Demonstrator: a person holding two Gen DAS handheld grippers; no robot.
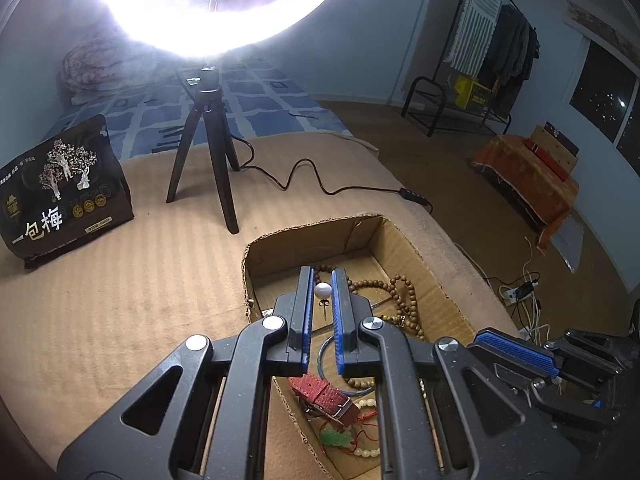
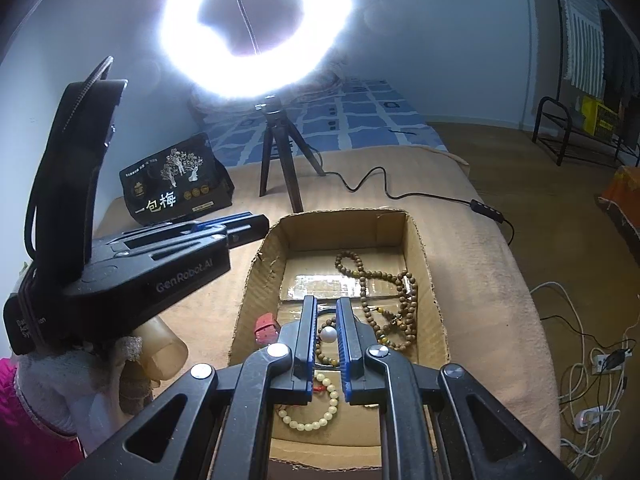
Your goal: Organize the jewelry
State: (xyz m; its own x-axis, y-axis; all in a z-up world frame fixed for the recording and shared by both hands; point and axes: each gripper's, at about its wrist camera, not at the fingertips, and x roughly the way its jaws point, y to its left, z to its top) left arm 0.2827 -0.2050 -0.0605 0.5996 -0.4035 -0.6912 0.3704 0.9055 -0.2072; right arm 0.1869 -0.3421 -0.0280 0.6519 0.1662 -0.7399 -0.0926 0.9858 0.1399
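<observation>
Over the box, both grippers point down. The left gripper pinches a pearl earring; the right gripper pinches another pearl. Below lie a cream bracelet, red strap and brown beads. Beyond stands a ring light.

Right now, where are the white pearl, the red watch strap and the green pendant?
white pearl point(image 1: 323, 290), left wrist view, middle of the ball.
red watch strap point(image 1: 322, 395), left wrist view, middle of the band.
green pendant point(image 1: 338, 438), left wrist view, centre of the stone.
</observation>
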